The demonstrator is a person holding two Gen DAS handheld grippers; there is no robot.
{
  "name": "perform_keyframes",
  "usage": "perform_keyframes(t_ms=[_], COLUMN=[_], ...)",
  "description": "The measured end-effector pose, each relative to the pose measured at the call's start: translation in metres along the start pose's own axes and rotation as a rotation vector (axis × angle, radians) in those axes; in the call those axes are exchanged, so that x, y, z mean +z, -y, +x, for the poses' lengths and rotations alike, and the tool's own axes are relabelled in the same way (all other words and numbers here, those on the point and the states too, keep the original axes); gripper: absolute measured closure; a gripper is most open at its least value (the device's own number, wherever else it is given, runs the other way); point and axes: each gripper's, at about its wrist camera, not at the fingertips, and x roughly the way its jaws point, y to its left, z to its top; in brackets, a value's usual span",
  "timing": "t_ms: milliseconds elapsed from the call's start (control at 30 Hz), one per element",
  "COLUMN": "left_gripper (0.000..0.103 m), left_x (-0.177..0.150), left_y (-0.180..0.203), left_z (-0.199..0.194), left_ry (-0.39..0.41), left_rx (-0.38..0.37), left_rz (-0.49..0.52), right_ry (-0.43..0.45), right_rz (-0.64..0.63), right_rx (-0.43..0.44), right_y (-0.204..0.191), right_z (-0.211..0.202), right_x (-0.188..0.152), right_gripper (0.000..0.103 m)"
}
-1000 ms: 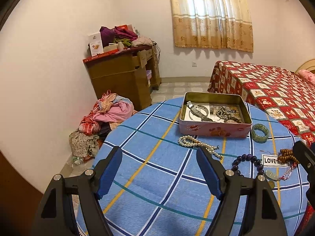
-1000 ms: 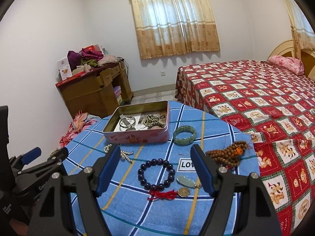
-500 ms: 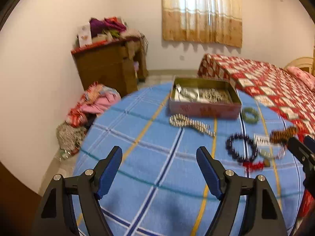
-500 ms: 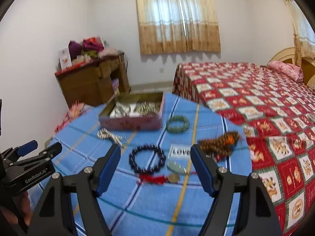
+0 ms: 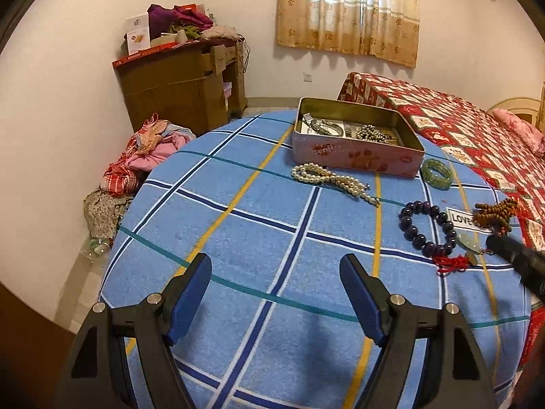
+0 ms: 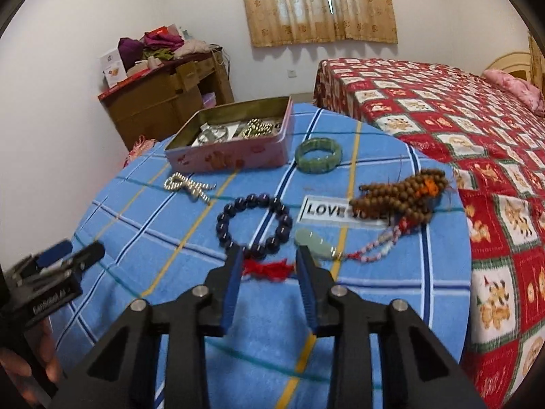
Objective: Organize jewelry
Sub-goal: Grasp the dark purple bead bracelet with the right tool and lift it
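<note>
A round table draped in a blue checked towel cloth (image 6: 265, 310) is shown strewn with jewelry, an open pink rectangular tin (image 6: 235, 143) waiting at its far side. The right gripper (image 6: 269, 259) is seen with its jaws partly closed on either side of the red tassel (image 6: 267, 269) of a dark purple beaded bracelet (image 6: 253, 223), nothing yet clamped. The left gripper (image 5: 276, 274) is held wide open and empty over bare cloth. A slip is judged likely if only the loose tassel threads are pinched; the pale green jade pendant (image 6: 315, 243) lying just beside the right finger could be snagged, and the cloth itself could be caught and dragged.
</note>
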Motion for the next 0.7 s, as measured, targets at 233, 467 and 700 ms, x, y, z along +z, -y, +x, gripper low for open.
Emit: perform_keyframes(t_ms=[233, 467, 700], left_gripper=[0.025, 0.025, 0.025], left_x=[0.005, 0.021, 0.046], left_y=[-0.008, -0.009, 0.0], left_z=[0.009, 0.025, 0.056], left_ry=[-0.01, -0.03, -0.062], left_rx=[-0.004, -0.037, -0.104], left_rz=[-0.004, 0.008, -0.028], right_ry=[-0.08, -0.165, -0.204], right_rz=[-0.127, -0.251, -0.23], right_rx=[-0.02, -0.058, -0.037], right_y=[-0.009, -0.022, -0.01], right_z=[0.049, 0.09, 0.097], right_x=[0.031, 0.031, 0.03], right_gripper=[0.067, 0.067, 0.085])
